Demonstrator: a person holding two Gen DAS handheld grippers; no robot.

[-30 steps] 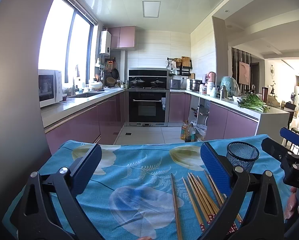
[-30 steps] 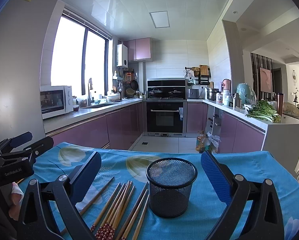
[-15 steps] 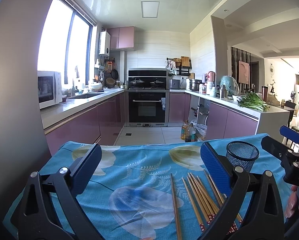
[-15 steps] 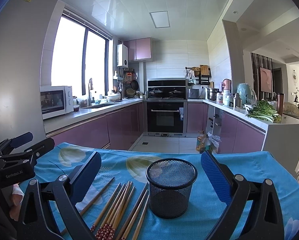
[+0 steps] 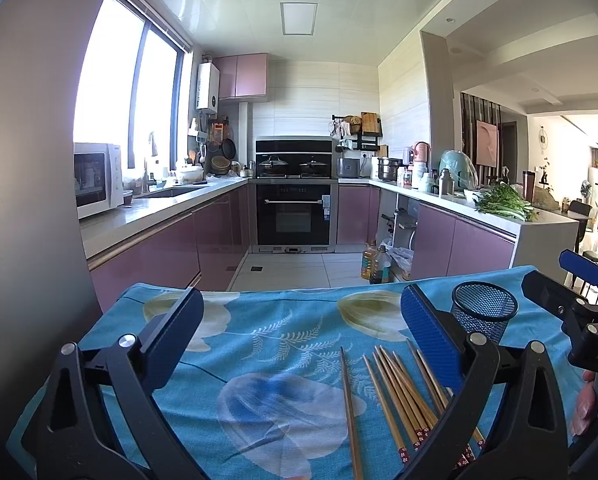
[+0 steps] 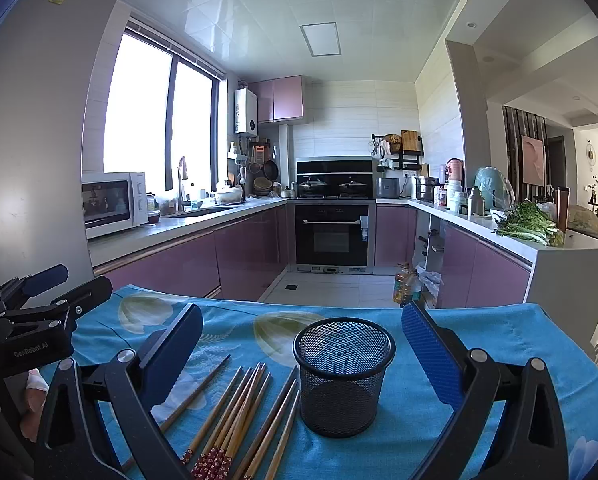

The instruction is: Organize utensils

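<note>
nothing sorted yet: chopsticks (image 6: pixel 235 412) lie at 9 o'clock of the empty cup (image 6: pixel 342 376); both tools (image 5: pixel 299 336) (image 6: pixel 301 344) wide open, holding nothing.

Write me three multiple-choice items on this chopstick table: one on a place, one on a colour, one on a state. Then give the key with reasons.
1. Where do the chopsticks lie relative to the mesh cup in the right wrist view?
A. inside it
B. on the cloth to its left
C. on the cloth to its right

2. What colour is the mesh cup?
A. black
B. white
C. red

3. How do the right gripper's jaws stand?
A. shut on a chopstick
B. shut on the cup
C. open, holding nothing

Key: B, the sticks lie flat on the blue tablecloth left of the cup; A, its wire mesh is black; C, the blue pads stand wide apart with the cup between them, untouched.
</note>
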